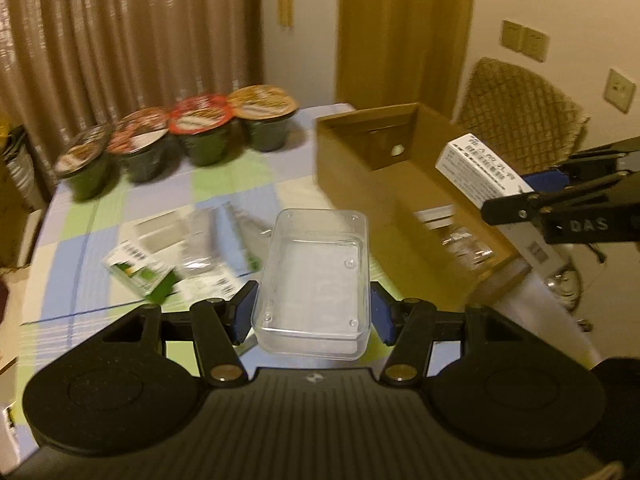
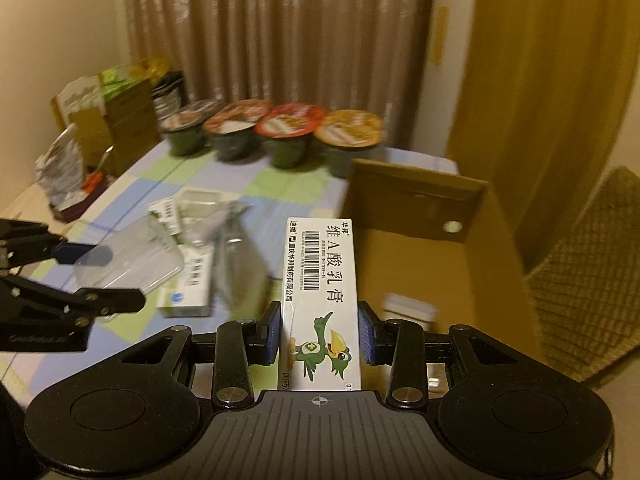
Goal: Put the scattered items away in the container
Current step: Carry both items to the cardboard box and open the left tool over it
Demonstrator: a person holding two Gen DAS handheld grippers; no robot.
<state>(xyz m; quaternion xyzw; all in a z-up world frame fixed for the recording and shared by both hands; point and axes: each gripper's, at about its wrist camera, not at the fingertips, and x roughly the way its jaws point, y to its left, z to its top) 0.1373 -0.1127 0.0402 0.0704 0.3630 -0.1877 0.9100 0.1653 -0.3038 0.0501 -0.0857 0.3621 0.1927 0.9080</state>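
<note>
Carrying a white ointment carton (image 2: 320,304), the right gripper (image 2: 319,338) has its blue pads pressed on the carton's two long sides, printed face up, so the length points forward at the open cardboard box (image 2: 472,248). Carton sits just short of the box's near-left wall, above the table; likely lined up to go in lengthwise. Left gripper (image 1: 310,316) pinches a clear plastic tray (image 1: 316,272) across its short width, tray held off the table and just left of the box, probably bound for the same place. Box already holds a few small items, blurred. Loose packets and cartons (image 1: 176,252) lie on the checked tablecloth (image 1: 100,208), still to be tidied. Four lidded cups (image 1: 176,132) stand in a row at the far edge, well apart.
</note>
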